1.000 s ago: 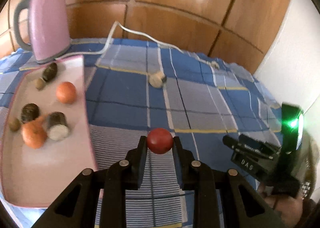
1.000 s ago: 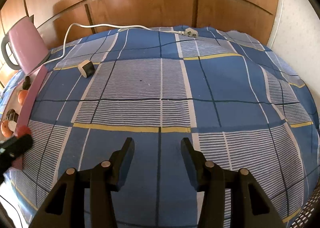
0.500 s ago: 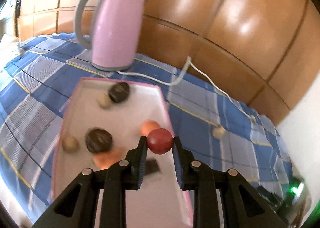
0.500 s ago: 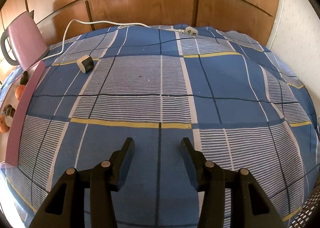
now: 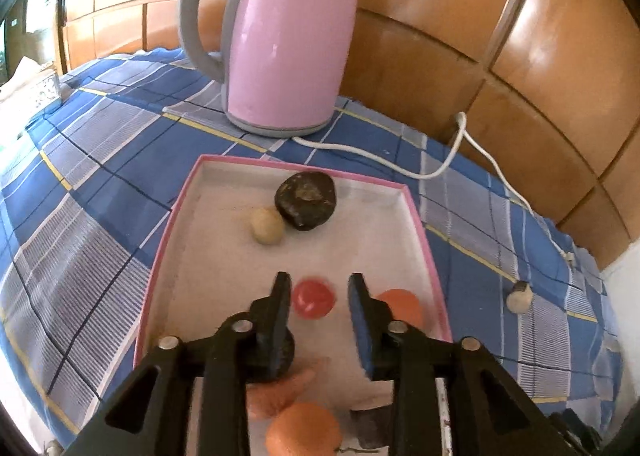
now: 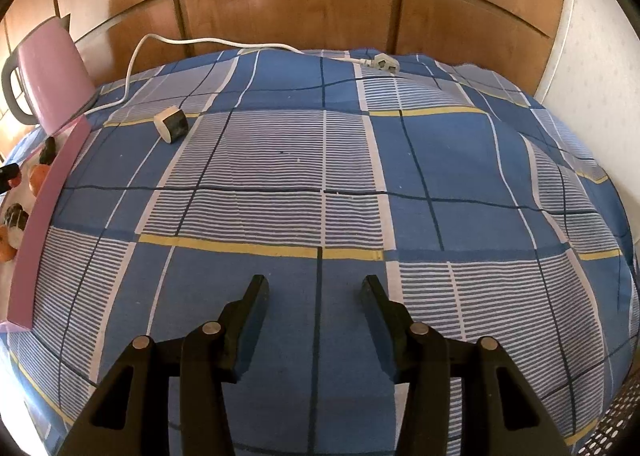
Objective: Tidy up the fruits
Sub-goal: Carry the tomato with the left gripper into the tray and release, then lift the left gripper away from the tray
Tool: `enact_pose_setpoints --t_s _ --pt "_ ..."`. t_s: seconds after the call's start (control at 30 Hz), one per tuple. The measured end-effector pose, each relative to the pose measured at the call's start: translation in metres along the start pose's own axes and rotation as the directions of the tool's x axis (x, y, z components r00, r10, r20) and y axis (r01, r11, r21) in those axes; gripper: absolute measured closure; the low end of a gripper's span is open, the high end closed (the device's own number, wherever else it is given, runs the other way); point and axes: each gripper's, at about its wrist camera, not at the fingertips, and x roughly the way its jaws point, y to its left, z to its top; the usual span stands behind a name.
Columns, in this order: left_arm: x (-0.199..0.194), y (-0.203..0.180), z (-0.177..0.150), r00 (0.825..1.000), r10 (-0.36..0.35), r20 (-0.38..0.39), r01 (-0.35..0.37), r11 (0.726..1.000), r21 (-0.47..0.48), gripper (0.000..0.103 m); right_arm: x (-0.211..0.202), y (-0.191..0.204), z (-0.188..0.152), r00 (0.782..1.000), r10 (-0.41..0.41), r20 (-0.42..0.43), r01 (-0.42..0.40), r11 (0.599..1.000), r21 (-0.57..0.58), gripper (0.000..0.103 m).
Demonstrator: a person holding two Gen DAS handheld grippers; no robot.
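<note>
In the left wrist view, the left gripper (image 5: 316, 288), which half a second ago clenched the red fruit (image 5: 313, 298), now has its jaws spread apart, and the fruit lies released on the white floor of the pink-rimmed tray (image 5: 224, 240), between the jaws but touching neither, beside an orange (image 5: 404, 306); that fruit looks delivered. In the right wrist view, the right gripper (image 6: 316, 292) hovers empty, jaws wide, over the checked tabletop cloth (image 6: 360, 159), well apart from the one small piece (image 6: 171, 124) remaining outside the tray, likely next.
</note>
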Motion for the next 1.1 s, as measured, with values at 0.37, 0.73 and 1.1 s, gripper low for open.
enact_pose_setpoints --t_s 0.37,0.73,1.1 --pt "-0.036 0.001 -0.024 0.996 0.058 0.063 -0.056 0.998 -0.025 0.056 0.000 0.001 -0.001 1.000 -0.005 0.003 0.005 1.000 0.001 0.054" --pt "-0.083 -0.002 -0.060 0.992 0.065 0.112 -0.063 0.998 -0.017 0.043 -0.001 0.001 -0.003 1.000 -0.013 0.020 0.013 1.000 0.002 0.054" --pt "-0.099 0.006 -0.091 0.994 0.069 0.084 -0.068 0.997 -0.025 0.040 0.000 0.001 -0.005 0.999 -0.028 0.033 0.028 1.000 0.005 0.047"
